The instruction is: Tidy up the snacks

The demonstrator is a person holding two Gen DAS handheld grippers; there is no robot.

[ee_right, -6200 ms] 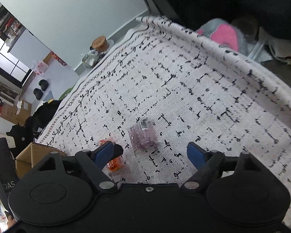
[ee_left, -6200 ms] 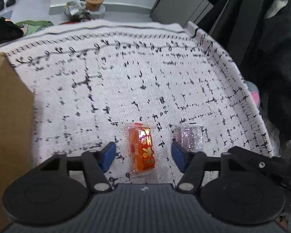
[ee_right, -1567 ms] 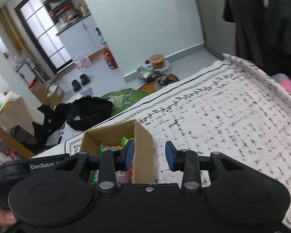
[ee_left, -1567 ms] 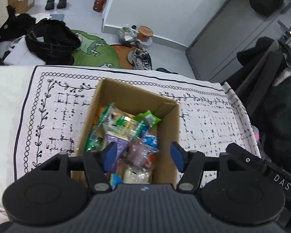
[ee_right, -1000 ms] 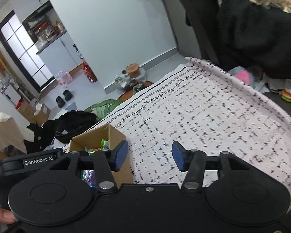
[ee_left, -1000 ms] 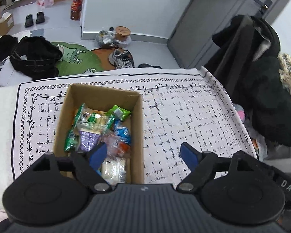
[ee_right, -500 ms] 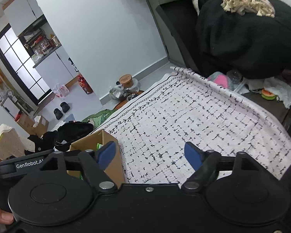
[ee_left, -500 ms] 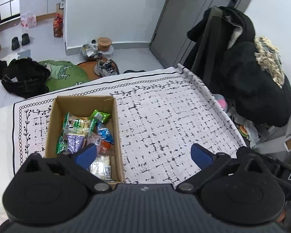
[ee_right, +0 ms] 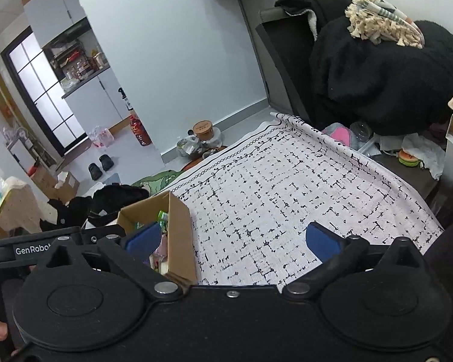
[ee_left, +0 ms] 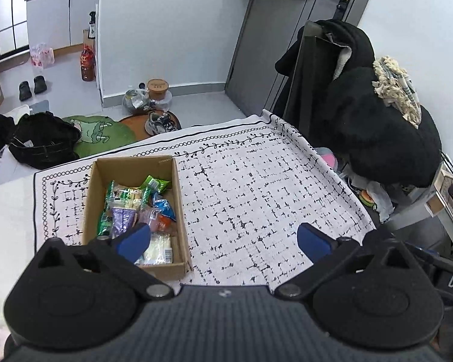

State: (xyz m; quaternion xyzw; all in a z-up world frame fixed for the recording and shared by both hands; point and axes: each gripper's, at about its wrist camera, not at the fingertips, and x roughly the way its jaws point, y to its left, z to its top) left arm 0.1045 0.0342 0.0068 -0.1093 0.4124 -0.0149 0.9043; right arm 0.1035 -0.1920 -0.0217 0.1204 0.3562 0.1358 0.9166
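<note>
Cardboard box on the patterned cloth, below and ahead of the left tool, long axis running away from that tool toward the far cloth border, open top up. Snack packets heaped inside, several lying lengthwise along the box. Left tool spread wide, nothing between its blue pads. Right tool having just been opening, now equally wide, empty; box at its left fingertip, cloth bare ahead of it.

Lived-in home, shoes on the floor at upper left, dark coats piled at right, kitchen cabinets at top left
</note>
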